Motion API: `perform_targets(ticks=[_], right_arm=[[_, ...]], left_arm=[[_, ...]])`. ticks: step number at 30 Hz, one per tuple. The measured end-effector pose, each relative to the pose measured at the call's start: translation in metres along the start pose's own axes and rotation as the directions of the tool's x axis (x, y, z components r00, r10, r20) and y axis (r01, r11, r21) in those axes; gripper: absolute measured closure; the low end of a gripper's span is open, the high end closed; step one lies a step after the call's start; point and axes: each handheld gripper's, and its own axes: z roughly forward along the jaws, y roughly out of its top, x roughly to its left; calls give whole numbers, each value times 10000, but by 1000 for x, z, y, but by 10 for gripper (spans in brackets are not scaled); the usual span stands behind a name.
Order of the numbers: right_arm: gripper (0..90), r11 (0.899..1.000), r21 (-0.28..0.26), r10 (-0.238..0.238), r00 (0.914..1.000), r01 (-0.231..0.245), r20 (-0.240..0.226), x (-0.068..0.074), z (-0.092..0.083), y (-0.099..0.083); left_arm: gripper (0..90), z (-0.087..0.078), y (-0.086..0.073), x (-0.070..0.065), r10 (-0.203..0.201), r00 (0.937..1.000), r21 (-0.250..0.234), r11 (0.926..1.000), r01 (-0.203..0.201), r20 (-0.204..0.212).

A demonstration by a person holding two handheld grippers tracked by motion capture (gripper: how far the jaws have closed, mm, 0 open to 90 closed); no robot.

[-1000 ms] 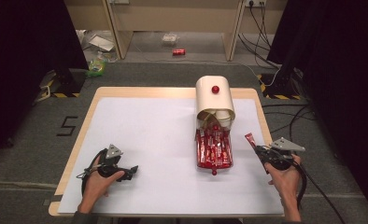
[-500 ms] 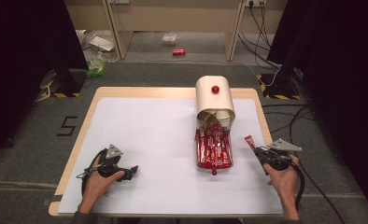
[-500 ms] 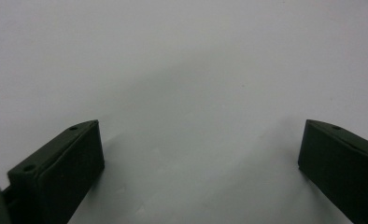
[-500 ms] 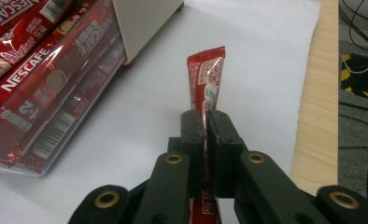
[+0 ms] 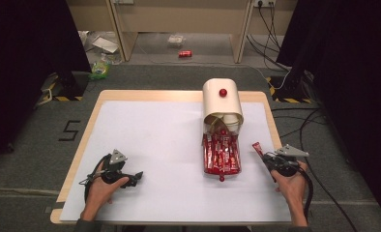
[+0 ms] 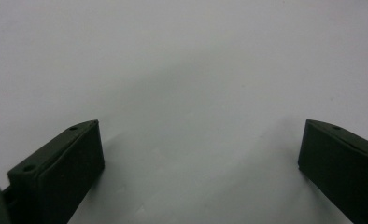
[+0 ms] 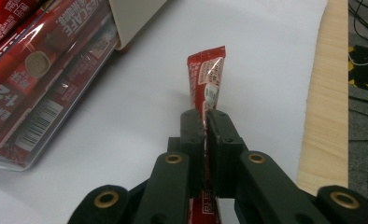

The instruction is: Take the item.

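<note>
A cream dispenser box (image 5: 221, 105) with a red knob stands at the back right of the white mat. In front of it lies a clear tray (image 5: 221, 154) of several red coffee stick sachets, seen close in the right gripper view (image 7: 28, 88). My right gripper (image 5: 265, 157) is shut on one red sachet (image 7: 205, 79), which pokes out past the jaws above the mat, right of the tray. My left gripper (image 5: 139, 175) rests low at the front left of the mat, its jaws wide open (image 6: 201, 154) with only bare mat between them.
The white mat (image 5: 154, 135) covers a wooden table (image 5: 271, 116) whose edge runs just right of the right gripper. Cables (image 5: 319, 125) lie on the floor to the right. A red can (image 5: 184, 53) and litter lie on the floor behind the table.
The right gripper with its sachet has shifted slightly. The left hand has kept still.
</note>
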Motion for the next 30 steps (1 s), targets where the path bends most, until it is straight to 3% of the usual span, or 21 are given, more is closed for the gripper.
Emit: perform_targets(ticks=[30], right_arm=[[847,9993,381,11,9999,-5,-145,1,12,-4]], left_arm=[[0,0,0,0,1,10000,16,10000,-1,3]])
